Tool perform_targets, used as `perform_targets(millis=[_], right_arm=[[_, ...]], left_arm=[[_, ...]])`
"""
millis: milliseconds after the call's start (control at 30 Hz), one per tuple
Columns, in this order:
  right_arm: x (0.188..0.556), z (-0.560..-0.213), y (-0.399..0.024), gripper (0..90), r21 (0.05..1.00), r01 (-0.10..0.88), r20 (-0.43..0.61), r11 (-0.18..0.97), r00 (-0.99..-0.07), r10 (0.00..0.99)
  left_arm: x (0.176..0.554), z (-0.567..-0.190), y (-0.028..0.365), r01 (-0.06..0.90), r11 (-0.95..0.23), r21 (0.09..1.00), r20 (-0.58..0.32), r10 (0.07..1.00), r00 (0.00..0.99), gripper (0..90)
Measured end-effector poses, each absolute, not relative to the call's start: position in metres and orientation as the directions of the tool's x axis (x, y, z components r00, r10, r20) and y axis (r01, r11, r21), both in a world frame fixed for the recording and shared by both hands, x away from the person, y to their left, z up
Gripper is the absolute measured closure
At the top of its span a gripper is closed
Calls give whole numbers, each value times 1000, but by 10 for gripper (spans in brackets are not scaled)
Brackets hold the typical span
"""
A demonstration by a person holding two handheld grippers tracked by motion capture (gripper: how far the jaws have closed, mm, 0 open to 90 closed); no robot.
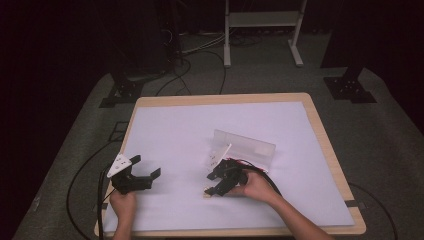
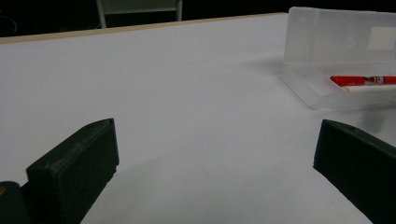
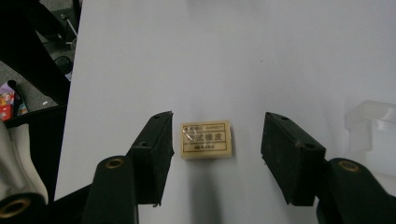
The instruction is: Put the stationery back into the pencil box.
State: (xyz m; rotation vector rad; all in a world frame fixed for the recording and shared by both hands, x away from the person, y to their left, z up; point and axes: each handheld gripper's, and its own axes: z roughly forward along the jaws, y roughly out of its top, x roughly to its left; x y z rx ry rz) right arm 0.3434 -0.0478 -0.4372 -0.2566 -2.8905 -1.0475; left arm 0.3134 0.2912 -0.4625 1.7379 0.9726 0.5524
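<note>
While the right gripper (image 3: pixel 215 140) straddles the eraser (image 3: pixel 206 139) with jaws wide, nothing is gripped. One jaw stands closer, so closing could nudge the eraser askew.

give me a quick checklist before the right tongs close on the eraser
1. Right tongs open: ok, jaws stand apart.
2. Eraser between the jaws: ok, though nearer one jaw than the other; a small sideways shift would centre it.
3. Pads touching the eraser: not yet, a gap shows on each side.
4. Eraser lying flat on the white sheet, label up: ok.
5. Clear plastic case open, with a red pen in its tray: ok.
6. Left tongs open and holding nothing, off to the side: ok.
</note>
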Motion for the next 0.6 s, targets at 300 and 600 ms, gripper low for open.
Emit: perform_targets(millis=[300, 600], right_arm=[[343, -443, -38, 434, 621, 167, 111, 766, -986, 125], [344, -450, -32, 444, 603, 157, 109, 782, -987, 114]], left_arm=[[313, -462, 292, 347, -147, 926, -83, 818, 569, 0], [313, -462, 292, 349, -146, 926, -85, 818, 569, 0]])
